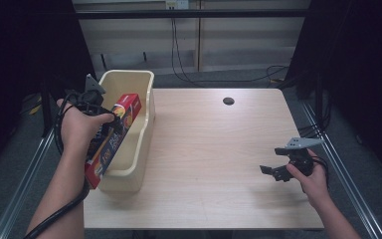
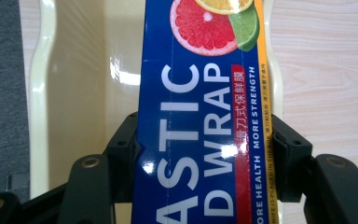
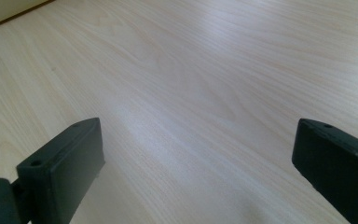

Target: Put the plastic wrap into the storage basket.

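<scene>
The long blue cardboard plastic-wrap box (image 1: pixel 110 143) is clamped across its narrow width by the left gripper (image 2: pixel 204 154), tilted over the cream plastic bin (image 1: pixel 140 79), which looks otherwise unfilled. Being light, stiff and glossy, it is best gripped mid-length. The right gripper (image 1: pixel 278 170) is held open over the wooden tabletop (image 1: pixel 219 149).

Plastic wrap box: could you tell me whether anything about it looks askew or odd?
Yes: the plastic wrap box, clamped by the left gripper, lies slanted over the cream bin, its near end overhanging the rim.
</scene>
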A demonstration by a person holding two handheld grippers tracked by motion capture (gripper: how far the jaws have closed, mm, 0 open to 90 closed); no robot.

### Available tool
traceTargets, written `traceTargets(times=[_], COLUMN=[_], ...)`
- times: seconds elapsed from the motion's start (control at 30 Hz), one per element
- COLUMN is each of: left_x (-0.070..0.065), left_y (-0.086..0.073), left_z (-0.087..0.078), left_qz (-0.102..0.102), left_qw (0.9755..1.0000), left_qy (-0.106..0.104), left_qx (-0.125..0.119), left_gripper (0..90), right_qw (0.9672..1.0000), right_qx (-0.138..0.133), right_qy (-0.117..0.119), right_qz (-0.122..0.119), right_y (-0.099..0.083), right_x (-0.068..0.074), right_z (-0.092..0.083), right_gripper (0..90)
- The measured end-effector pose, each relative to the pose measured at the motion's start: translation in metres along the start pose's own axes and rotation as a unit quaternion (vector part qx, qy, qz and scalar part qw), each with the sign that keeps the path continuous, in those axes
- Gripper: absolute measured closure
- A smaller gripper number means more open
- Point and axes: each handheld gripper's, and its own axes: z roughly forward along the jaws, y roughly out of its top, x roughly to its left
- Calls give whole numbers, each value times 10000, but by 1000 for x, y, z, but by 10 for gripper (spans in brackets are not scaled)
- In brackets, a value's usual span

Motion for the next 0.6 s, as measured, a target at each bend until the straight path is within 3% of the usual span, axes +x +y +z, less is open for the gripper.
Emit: traceTargets(times=[0.6], left_x=[2], left_y=[-2], left_z=[27], left_qz=[-139], left_qw=[9997], left_qy=[-44], left_qx=[181], left_gripper=[404], right_qw=[10000], right_qx=[46], right_qy=[36], right_qz=[-25], right_y=[0], right_x=[1], right_z=[1], right_gripper=[21])
